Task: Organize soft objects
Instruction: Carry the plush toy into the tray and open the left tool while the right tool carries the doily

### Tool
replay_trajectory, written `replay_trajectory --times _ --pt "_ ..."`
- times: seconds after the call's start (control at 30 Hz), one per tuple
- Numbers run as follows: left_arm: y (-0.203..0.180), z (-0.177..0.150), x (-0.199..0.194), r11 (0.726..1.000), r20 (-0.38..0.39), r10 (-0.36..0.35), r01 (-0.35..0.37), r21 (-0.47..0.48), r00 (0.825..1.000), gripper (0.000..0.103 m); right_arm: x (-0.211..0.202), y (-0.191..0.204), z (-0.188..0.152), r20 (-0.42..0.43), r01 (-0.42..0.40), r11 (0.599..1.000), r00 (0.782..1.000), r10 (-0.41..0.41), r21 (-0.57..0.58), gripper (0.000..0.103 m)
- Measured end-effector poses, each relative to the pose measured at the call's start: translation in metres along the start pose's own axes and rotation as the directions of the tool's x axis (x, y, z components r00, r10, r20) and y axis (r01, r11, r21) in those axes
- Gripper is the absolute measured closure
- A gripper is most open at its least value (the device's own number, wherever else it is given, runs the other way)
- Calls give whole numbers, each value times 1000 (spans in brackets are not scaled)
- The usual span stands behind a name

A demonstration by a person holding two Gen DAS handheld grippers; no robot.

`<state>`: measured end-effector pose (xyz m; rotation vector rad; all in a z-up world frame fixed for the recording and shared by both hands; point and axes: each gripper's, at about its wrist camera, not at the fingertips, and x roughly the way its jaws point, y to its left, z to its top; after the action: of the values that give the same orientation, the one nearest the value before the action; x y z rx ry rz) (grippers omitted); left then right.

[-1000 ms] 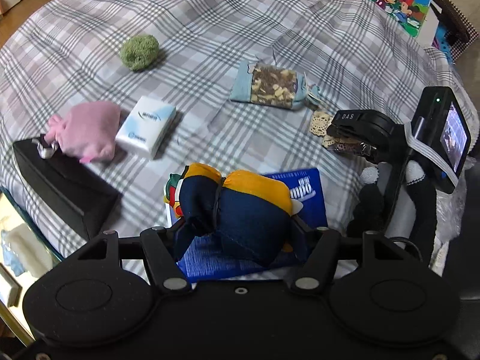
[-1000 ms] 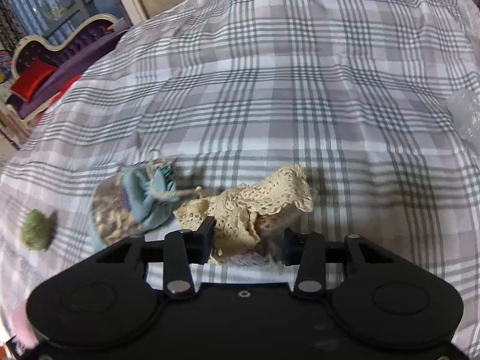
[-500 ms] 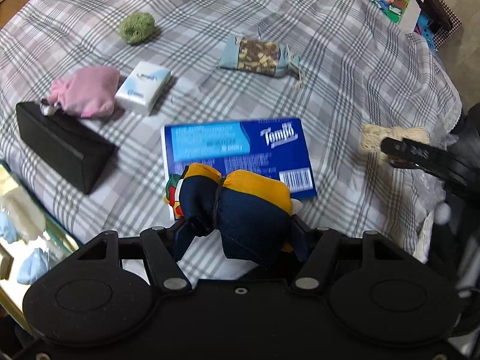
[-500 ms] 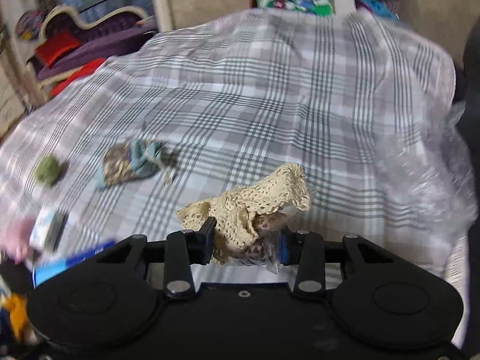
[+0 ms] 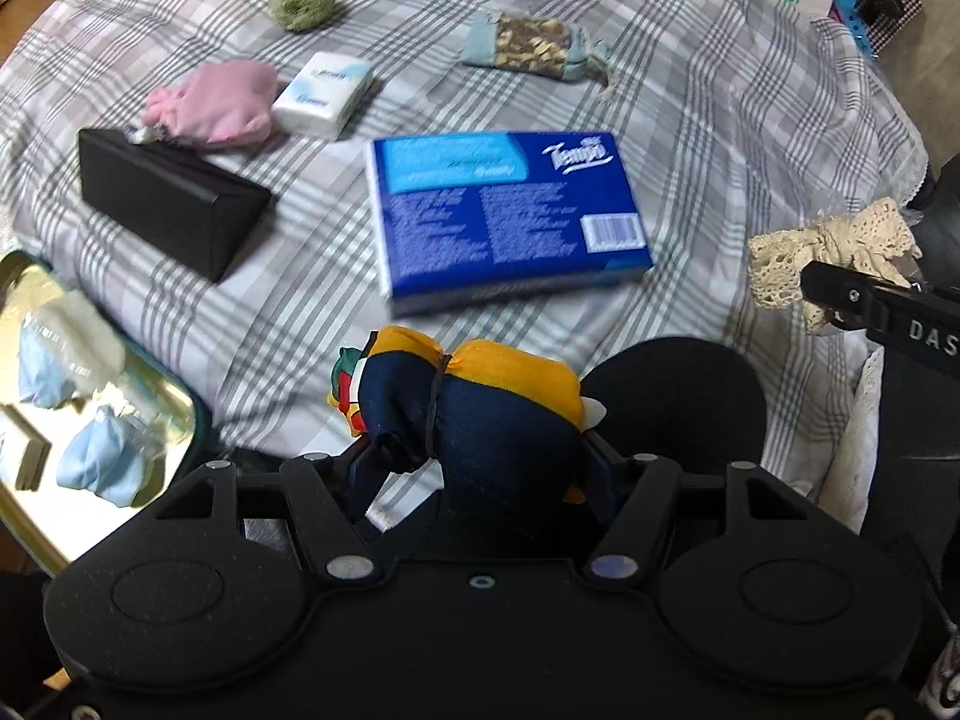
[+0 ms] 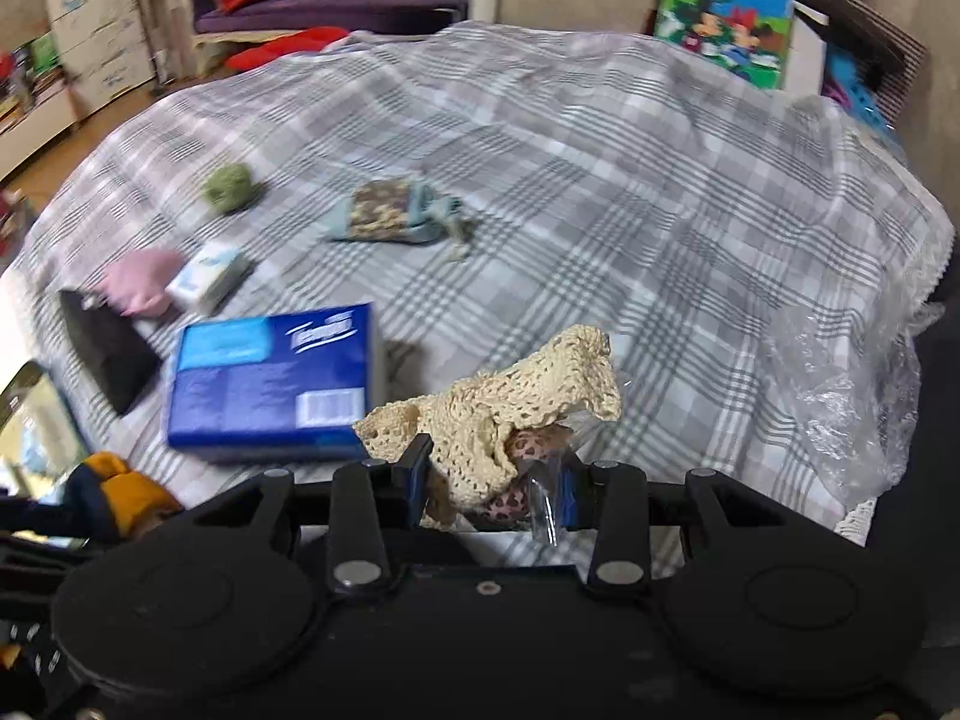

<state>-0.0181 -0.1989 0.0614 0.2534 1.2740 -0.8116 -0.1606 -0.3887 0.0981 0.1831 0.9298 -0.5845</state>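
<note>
Two wrist views above the plaid bedspread (image 5: 690,90), seemingly angled downward.

The brand "Tempo" is printed in white on the blue tissue pack (image 5: 507,213), at its upper right corner; a white barcode sits at the pack's lower right, digits unreadable. To the right of the pack, the letters "DAS" stand on the black arm of the right hand-held gripper (image 5: 858,294). The small white tissue packet (image 5: 323,95), up and left of the pack, carries illegible print.
</note>
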Motion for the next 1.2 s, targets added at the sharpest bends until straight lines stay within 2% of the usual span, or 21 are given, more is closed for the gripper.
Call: replay_trajectory --times 0.3,0.63,1.2 --pt "32 -24 -6 998 -13 36 -37 -49 999 42 -7 55 -16 -47 -94 987 995 89 -127 64" --pt "84 -47 -18 985 -10 84 -84 -147 996 42 -16 126 -29 -78 -181 951 983 166 -252 64" --pt "178 -79 -31 929 4 177 -166 -331 984 42 -14 236 -46 -153 -274 871 961 231 -407 64"
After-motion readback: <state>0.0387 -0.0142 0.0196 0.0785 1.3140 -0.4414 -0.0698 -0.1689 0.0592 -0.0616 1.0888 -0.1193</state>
